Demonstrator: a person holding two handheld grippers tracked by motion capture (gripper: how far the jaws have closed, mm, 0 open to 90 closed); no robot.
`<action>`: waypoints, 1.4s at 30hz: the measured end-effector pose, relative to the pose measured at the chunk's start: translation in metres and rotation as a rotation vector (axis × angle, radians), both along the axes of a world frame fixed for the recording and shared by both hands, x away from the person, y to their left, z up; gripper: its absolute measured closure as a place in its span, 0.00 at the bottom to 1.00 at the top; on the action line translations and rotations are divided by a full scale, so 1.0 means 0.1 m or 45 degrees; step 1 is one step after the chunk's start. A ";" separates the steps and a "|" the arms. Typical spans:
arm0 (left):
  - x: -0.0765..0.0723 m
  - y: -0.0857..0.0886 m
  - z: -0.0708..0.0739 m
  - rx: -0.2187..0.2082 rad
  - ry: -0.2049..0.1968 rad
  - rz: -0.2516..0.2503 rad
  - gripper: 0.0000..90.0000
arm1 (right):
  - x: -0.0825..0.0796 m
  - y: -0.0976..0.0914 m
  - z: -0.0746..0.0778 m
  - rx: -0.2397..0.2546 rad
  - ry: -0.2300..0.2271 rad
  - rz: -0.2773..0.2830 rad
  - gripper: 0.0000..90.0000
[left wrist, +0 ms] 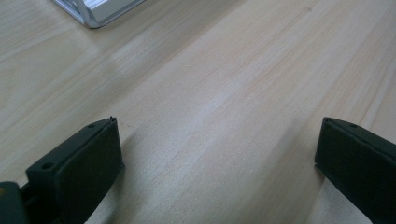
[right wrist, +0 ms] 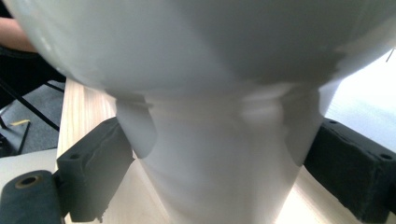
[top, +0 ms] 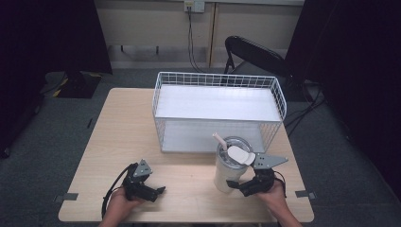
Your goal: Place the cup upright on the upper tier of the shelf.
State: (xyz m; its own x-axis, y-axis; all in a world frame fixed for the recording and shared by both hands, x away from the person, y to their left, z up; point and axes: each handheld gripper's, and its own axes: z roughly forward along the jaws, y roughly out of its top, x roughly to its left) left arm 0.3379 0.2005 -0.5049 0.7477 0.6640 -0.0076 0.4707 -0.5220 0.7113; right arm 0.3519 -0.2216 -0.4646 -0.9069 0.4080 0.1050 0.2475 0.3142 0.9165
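Note:
A white tumbler [top: 230, 171] with a clear lid and a straw [top: 218, 139] stands upright on the wooden table [top: 124, 128] at the front right. My right gripper [top: 239, 185] is open, its jaws at either side of the tumbler's narrow lower body [right wrist: 219, 158]; whether the pads [right wrist: 100, 172] touch it I cannot tell. My left gripper [top: 159, 191] rests low at the front left, open, with bare tabletop [left wrist: 219, 93] between its pads [left wrist: 88, 163].
A white wire basket [top: 220, 80] with a flat white floor stands at the back middle of the table, just behind the tumbler; its corner [left wrist: 93, 11] shows in the left gripper view. A black folding chair [top: 250, 52] stands beyond the table.

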 end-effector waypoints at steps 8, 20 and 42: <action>0.00 0.00 0.00 0.000 0.000 0.000 0.00 | 0.02 0.03 -0.05 0.037 -0.028 -0.002 0.09; 0.00 0.00 0.00 0.000 0.000 0.000 0.00 | 0.04 0.04 -0.11 0.098 -0.036 0.016 0.08; 0.00 0.00 0.00 0.000 0.000 0.000 0.00 | 0.00 0.14 -0.12 0.091 -0.117 -0.046 0.11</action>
State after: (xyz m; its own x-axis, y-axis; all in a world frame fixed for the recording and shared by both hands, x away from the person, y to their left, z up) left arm 0.3379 0.2005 -0.5048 0.7476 0.6641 -0.0079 0.4710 -0.5218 0.7112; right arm 0.3515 -0.2075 -0.4770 -0.8988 0.4352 0.0519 0.1712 0.2394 0.9557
